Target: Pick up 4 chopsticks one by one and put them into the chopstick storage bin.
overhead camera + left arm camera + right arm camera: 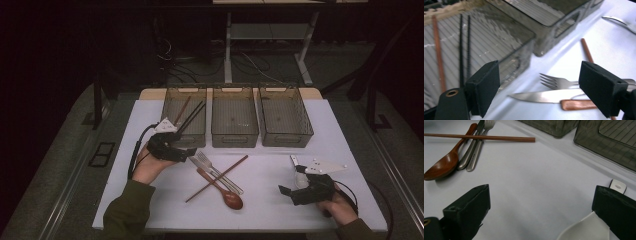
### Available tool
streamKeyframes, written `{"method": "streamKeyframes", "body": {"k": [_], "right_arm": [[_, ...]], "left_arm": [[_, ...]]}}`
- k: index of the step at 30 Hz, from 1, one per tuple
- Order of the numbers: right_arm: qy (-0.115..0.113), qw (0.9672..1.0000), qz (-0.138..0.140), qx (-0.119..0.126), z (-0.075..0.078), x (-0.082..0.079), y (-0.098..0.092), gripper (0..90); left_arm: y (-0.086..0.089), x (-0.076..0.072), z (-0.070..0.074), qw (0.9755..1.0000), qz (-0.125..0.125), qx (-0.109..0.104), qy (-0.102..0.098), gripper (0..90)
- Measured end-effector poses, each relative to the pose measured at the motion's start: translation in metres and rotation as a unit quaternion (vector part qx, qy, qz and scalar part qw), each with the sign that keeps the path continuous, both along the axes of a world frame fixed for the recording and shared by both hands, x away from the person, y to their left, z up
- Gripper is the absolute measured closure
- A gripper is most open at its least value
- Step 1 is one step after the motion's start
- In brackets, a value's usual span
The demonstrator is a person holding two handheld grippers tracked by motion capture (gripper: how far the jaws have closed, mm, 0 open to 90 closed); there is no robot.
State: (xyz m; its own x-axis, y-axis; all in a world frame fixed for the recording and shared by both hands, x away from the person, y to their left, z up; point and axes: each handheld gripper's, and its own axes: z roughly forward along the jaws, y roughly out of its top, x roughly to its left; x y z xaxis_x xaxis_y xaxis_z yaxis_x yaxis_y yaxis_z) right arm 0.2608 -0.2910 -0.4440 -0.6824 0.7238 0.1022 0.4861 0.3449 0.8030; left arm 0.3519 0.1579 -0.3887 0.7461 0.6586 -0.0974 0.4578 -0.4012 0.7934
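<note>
My left gripper (187, 152) hovers just in front of the left bin (185, 89), open, with nothing between its fingers (486, 85). Beyond them on the white table lie a steel fork (554, 81), a knife (544, 96), a wooden spoon (231, 199) and a brown chopstick (220, 176) crossed over them. The left bin holds two black chopsticks (461, 50) and a brown one (437, 50). My right gripper (292, 184) rests open at the front right, with a white ceramic spoon (586, 230) lying on the table beside its right jaw.
The middle bin (234, 140) and the right bin (287, 140) stand in a row with the left one along the table's far side. Bare white tabletop (536, 175) lies between the cutlery pile and my right gripper. Table legs and cables sit on the floor behind.
</note>
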Motion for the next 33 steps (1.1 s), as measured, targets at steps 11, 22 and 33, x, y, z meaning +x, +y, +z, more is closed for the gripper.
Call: {"method": "streamKeyframes", "body": {"k": [11, 22, 33], "right_arm": [[-0.001, 1.0000, 0.001, 0.000, 0.000, 0.000, 0.000, 1.6], [0.000, 1.0000, 0.000, 0.001, 0.000, 0.000, 0.000, 1.6], [0.001, 1.0000, 0.005, 0.001, -0.001, 0.000, 0.002, 1.6]], "left_arm": [[-0.002, -0.031, -0.009, 0.9998, -0.009, -0.012, -0.010, 14.2], [-0.003, -0.055, -0.026, 0.9996, -0.023, -0.017, 0.002, 14.3], [-0.022, -0.062, -0.034, 0.9989, -0.042, -0.019, 0.008, 22.8]]}}
